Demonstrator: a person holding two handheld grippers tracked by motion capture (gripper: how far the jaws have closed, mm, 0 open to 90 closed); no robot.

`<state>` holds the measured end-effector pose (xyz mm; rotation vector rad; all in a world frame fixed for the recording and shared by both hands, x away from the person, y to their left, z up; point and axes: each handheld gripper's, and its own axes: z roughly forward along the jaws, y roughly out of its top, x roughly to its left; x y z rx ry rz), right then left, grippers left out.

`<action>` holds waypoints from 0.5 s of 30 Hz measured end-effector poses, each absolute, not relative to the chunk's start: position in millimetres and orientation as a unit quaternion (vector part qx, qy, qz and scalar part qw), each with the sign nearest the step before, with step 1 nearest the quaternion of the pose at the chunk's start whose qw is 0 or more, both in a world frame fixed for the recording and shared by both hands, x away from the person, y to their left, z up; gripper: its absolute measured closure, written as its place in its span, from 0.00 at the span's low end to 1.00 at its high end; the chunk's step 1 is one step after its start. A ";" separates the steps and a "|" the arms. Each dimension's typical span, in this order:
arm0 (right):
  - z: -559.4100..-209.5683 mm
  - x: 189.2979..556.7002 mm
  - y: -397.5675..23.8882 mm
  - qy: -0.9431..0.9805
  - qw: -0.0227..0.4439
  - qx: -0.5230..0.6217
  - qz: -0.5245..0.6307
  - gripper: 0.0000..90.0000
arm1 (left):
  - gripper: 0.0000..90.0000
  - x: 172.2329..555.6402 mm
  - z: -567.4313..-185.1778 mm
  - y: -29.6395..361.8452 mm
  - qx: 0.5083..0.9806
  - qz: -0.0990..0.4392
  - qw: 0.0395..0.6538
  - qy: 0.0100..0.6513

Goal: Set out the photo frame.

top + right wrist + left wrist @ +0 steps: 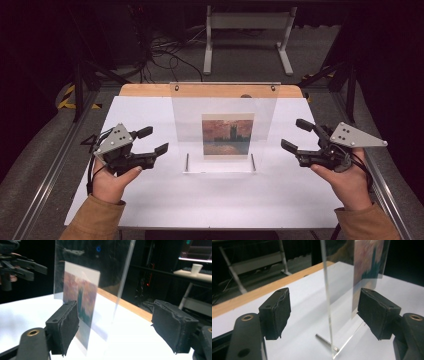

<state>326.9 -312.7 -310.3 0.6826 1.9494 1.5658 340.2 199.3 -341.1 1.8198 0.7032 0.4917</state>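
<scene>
A clear acrylic picture stand [225,107] stands upright mid-table, holding a small painted print [227,135] of red sky and dark buildings. My left gripper [152,140] is open just left of the stand, jaws pointing at its left edge. My right gripper [296,135] is open just right of it, jaws pointing at its right edge. In the left gripper view the stand's edge [327,295] rises between the two pads [275,312], which do not touch it. In the right gripper view the print [81,300] and the stand's edge [123,282] sit between the spread pads [172,325].
The stand rests on a white sheet [150,200] covering a wooden table [145,90]. Two metal pins [187,161] stick out at the stand's base. A white frame [247,30] and cables lie on the floor beyond. A paper cup [196,268] sits on a far desk.
</scene>
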 end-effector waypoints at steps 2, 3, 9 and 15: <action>-314.2 324.6 -318.7 0.724 0.272 0.262 0.577 0.24 | 0.29 336.5 -346.4 206.3 0.764 0.207 0.531 0.302; -316.1 323.5 -321.7 0.724 0.273 0.267 0.575 0.23 | 0.29 335.1 -348.5 208.9 0.763 0.208 0.531 0.304; -332.3 318.4 -338.8 0.728 0.273 0.290 0.559 0.23 | 0.28 328.2 -367.0 228.2 0.760 0.212 0.521 0.326; -351.6 314.4 -350.7 0.734 0.270 0.309 0.542 0.23 | 0.28 322.5 -386.9 239.6 0.755 0.204 0.527 0.333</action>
